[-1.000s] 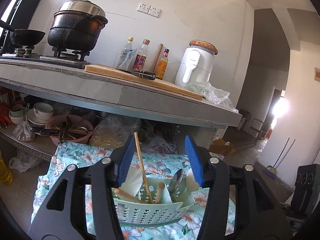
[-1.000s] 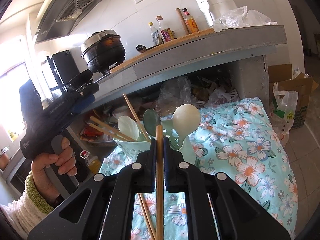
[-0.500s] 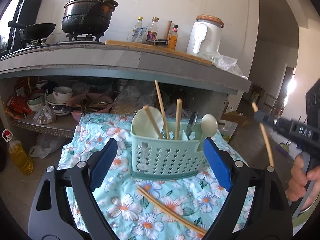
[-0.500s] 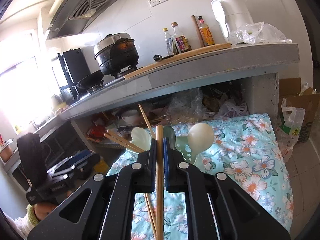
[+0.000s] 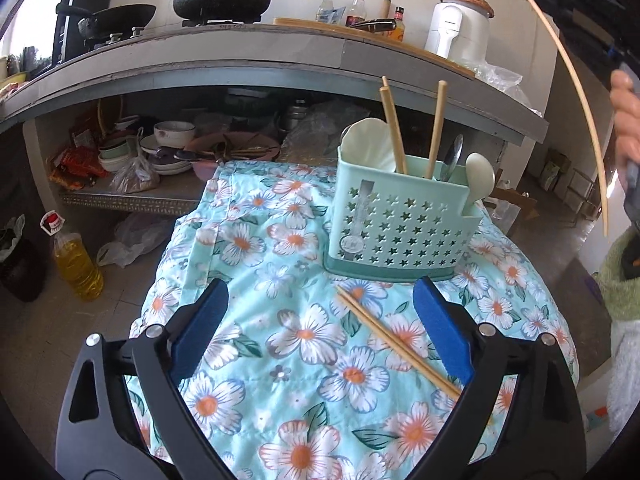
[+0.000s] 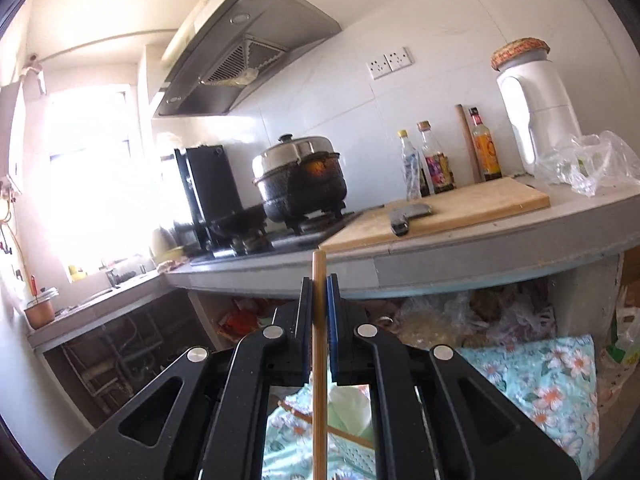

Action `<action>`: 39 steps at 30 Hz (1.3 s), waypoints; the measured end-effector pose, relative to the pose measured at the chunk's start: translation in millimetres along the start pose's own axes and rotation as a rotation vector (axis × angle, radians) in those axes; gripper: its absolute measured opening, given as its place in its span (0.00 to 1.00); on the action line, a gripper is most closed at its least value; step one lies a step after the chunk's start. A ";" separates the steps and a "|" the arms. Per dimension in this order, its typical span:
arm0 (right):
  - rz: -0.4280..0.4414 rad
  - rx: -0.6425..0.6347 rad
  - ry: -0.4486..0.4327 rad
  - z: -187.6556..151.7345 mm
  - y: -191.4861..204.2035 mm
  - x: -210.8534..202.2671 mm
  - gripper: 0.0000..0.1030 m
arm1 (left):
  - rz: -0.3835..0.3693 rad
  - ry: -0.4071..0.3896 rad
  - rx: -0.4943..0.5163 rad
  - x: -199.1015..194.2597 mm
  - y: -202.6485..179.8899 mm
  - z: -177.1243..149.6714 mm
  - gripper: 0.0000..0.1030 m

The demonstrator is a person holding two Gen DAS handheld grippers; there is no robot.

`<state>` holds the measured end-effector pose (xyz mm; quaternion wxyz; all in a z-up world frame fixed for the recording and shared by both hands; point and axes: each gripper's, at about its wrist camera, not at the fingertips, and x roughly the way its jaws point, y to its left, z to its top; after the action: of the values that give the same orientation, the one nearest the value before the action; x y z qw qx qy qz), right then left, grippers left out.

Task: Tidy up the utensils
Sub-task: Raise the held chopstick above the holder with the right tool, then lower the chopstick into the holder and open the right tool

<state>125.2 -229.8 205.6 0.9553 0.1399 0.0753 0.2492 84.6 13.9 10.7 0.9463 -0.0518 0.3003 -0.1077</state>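
A grey stone desk [image 6: 480, 240] runs along the far wall. On its left part a blackened pot [image 6: 302, 184] with a steel lid sits on a gas stove [image 6: 256, 240], under a range hood [image 6: 244, 52]. A wok [image 5: 116, 14] stands left of the pot. To the right lies a wooden cutting board [image 6: 452, 212] with a cleaver [image 6: 408, 216] on it. Behind the board stand three bottles [image 6: 432, 160] and a wooden rolling pin [image 6: 466, 144]. Far right are a white appliance [image 6: 538, 116] topped by a woven lid and a clear plastic bag [image 6: 588, 164]. Below, a shelf [image 5: 132, 200] holds bowls [image 5: 174, 132] and plates. A bottle of yellow oil [image 5: 76, 260] stands on the floor.
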 end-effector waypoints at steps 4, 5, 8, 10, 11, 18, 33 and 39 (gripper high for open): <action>0.025 -0.003 -0.089 14.3 0.3 26.3 0.07 | 0.022 0.013 -0.034 -1.1 11.7 -5.1 0.87; 0.020 -0.002 -0.102 15.6 -1.0 33.9 0.07 | 0.028 0.014 -0.040 -1.8 14.7 -6.0 0.87; -0.009 0.009 -0.112 15.1 -7.5 59.7 0.07 | 0.047 0.010 -0.047 -4.9 20.6 -7.4 0.87; -0.046 -0.001 -0.113 9.5 -12.0 75.5 0.07 | 0.061 0.008 -0.049 -6.5 24.7 -8.0 0.87; -0.053 -0.009 -0.123 6.7 -14.5 84.4 0.07 | 0.068 0.007 -0.051 -7.3 27.5 -8.2 0.87; -0.150 -0.096 -0.075 -19.9 -24.9 122.9 0.07 | 0.103 0.009 -0.084 -8.1 43.1 -7.9 0.87; -0.169 -0.202 -0.065 -29.5 -18.7 104.3 0.07 | 0.080 0.018 -0.096 1.5 40.8 -6.5 0.87; -0.214 -0.190 -0.104 -17.2 -18.7 123.8 0.07 | 0.093 0.020 -0.112 -0.6 42.9 -7.9 0.87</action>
<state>237.1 -180.0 174.3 0.9879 0.0529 0.0164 0.1446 87.0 55.5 -2.5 0.9430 -0.0894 0.3172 -0.0474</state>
